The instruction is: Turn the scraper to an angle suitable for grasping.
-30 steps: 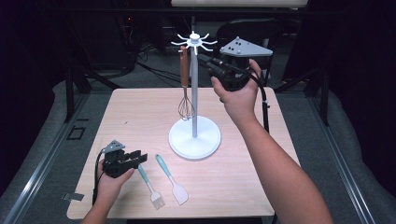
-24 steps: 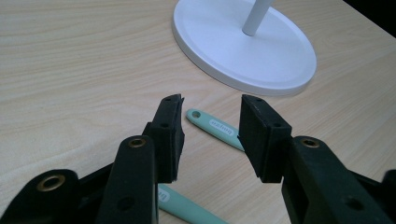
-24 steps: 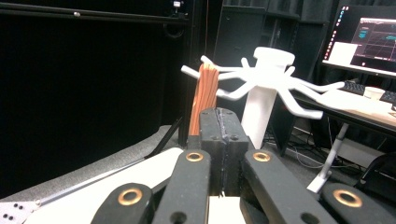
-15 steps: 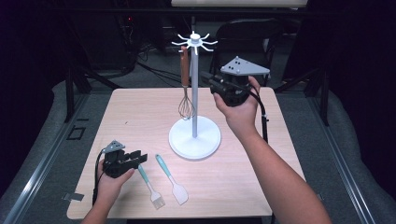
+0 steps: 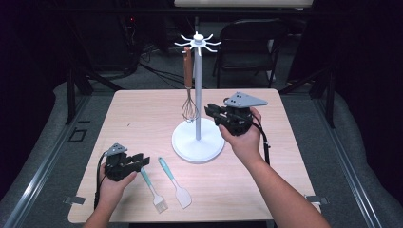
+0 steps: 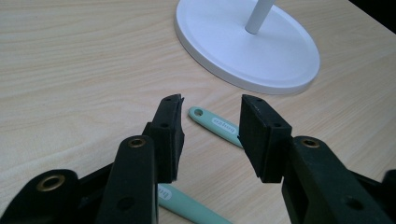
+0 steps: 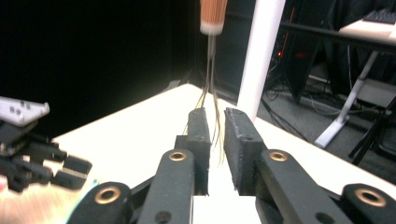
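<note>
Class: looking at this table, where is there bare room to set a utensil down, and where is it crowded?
Bare wood lies left of the stand's base, along the table's far-left side, and at the near-right corner. Crowded: the near-left, with the left gripper, brush and spatula.

Light falls from above onto the table [image 5: 142, 118], which reads bright and even, while everything around the table sinks into near black. The white stand [image 5: 198, 142] casts only a faint, soft shadow at its base. In the right gripper view the tabletop beyond the stand's pole [image 7: 261, 56] is blown out to white, a hand at the lower left edge is smeared and overexposed, and the whisk [image 7: 211, 70] wires look soft. In the left gripper view the wood grain is sharp near the stand's base [image 6: 247, 46]; the near jaws blur slightly.
</note>
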Tool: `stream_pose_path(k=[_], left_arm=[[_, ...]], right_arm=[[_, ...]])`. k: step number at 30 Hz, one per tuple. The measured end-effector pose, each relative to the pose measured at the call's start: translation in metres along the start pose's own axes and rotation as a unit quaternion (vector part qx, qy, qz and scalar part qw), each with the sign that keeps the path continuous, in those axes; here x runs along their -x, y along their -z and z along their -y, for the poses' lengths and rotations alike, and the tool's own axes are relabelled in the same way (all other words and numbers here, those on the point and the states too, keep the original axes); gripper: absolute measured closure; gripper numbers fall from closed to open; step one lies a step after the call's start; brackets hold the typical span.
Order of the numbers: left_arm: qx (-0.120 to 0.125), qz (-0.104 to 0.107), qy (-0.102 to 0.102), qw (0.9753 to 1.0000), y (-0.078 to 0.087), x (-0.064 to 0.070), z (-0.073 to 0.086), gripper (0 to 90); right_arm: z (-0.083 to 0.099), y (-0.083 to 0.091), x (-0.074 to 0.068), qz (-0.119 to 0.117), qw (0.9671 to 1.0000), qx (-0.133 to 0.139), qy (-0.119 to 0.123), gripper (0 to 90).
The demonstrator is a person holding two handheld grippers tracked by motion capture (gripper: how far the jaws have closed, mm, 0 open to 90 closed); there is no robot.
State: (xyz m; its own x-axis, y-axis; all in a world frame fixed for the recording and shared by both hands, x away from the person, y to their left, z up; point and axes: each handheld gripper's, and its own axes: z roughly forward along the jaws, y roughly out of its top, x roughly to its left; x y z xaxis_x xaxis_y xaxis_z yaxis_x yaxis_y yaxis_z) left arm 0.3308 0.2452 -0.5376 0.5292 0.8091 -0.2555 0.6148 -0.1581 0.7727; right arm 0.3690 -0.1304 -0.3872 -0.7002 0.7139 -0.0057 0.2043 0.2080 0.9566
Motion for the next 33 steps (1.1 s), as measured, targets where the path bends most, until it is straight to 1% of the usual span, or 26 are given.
stream_pose_path(k=[2, 3, 4, 5, 7, 8, 10, 11, 12, 13, 16, 17, 18, 21, 22, 23, 25, 26, 27, 29, 32, 33], left_arm=[[0.0, 0.0, 0.0, 1.0, 0.0, 0.0, 0.0, 59.4], [-0.002, 0.0, 0.001, 1.0, 0.0, -0.001, 0.0, 59.4], [-0.002, 0.0, 0.0, 1.0, 0.001, -0.001, 0.0, 59.4], [-0.001, -0.001, 0.001, 1.0, 0.0, -0.001, 0.0, 59.4], [0.002, -0.003, 0.003, 1.0, 0.0, -0.001, 0.0, 59.3], [0.002, -0.001, 0.003, 1.0, 0.0, -0.001, 0.0, 59.3], [0.003, -0.002, 0.003, 1.0, 0.0, -0.001, 0.001, 59.3], [0.003, -0.002, 0.003, 1.0, 0.0, -0.001, 0.001, 59.3], [0.003, -0.003, 0.003, 1.0, 0.0, -0.001, 0.001, 59.3], [0.003, -0.003, 0.003, 1.0, 0.0, -0.001, 0.001, 59.2], [0.002, -0.003, 0.003, 1.0, 0.0, -0.001, 0.001, 59.2], [0.002, -0.003, 0.003, 1.0, 0.0, -0.001, 0.001, 59.1], [0.002, -0.003, 0.003, 1.0, 0.0, -0.001, 0.001, 59.1], [0.002, -0.003, 0.003, 1.0, 0.0, -0.001, 0.001, 59.0], [0.002, -0.003, 0.003, 1.0, 0.0, -0.001, 0.001, 59.0], [0.002, -0.003, 0.003, 1.0, 0.0, -0.001, 0.001, 59.0], [0.001, -0.004, 0.003, 1.0, 0.0, -0.001, 0.001, 58.9], [0.001, -0.004, 0.003, 1.0, 0.0, -0.001, 0.001, 58.8], [0.001, -0.004, 0.003, 1.0, 0.0, -0.001, 0.001, 58.7], [0.001, -0.005, 0.003, 1.0, 0.0, -0.001, 0.001, 58.7], [0.001, -0.005, 0.003, 1.0, 0.0, -0.002, 0.001, 58.7], [0.001, -0.006, 0.003, 1.0, 0.0, -0.002, 0.001, 58.7]], right_arm=[[0.009, -0.001, -0.001, -0.004, 1.0, -0.008, -0.003, 76.9], [0.009, -0.001, -0.001, -0.004, 1.0, -0.008, -0.003, 76.9], [0.018, -0.002, -0.002, -0.006, 0.9999, -0.012, -0.009, 74.8], [0.018, -0.002, -0.002, -0.006, 0.9999, -0.012, -0.009, 74.8], [0.027, -0.003, -0.003, -0.004, 0.9997, -0.019, -0.011, 73.1], [0.035, -0.004, -0.004, -0.003, 0.9996, -0.025, -0.013, 70.0], [0.045, -0.005, -0.004, -0.005, 0.9994, -0.029, -0.02, 66.8], [0.045, -0.005, -0.004, -0.005, 0.9994, -0.029, -0.02, 66.8], [0.055, -0.006, -0.003, -0.005, 0.9989, -0.038, -0.027, 64.3], [0.055, -0.006, -0.003, -0.005, 0.9989, -0.038, -0.027, 64.3], [0.07, -0.009, -0.003, -0.01, 0.9978, -0.048, -0.044, 60.9], [0.078, -0.009, -0.003, -0.01, 0.9969, -0.06, -0.05, 58.9], [0.078, -0.009, -0.003, -0.01, 0.9969, -0.06, -0.05, 58.9], [0.088, -0.01, -0.003, -0.009, 0.9959, -0.074, -0.052, 57.0], [0.095, -0.011, -0.005, -0.01, 0.9952, -0.081, -0.054, 56.5], [0.095, -0.011, -0.005, -0.01, 0.9952, -0.081, -0.054, 56.5], [0.103, -0.013, -0.007, -0.009, 0.9943, -0.094, -0.049, 56.1], [0.103, -0.013, -0.007, -0.009, 0.9943, -0.094, -0.049, 56.1], [0.109, -0.015, -0.009, -0.013, 0.9938, -0.098, -0.051, 56.1], [0.111, -0.016, -0.01, -0.012, 0.9937, -0.098, -0.051, 56.1], [0.119, -0.02, -0.015, -0.019, 0.9921, -0.111, -0.056, 56.6], [0.119, -0.02, -0.015, -0.019, 0.9921, -0.111, -0.056, 56.6]])
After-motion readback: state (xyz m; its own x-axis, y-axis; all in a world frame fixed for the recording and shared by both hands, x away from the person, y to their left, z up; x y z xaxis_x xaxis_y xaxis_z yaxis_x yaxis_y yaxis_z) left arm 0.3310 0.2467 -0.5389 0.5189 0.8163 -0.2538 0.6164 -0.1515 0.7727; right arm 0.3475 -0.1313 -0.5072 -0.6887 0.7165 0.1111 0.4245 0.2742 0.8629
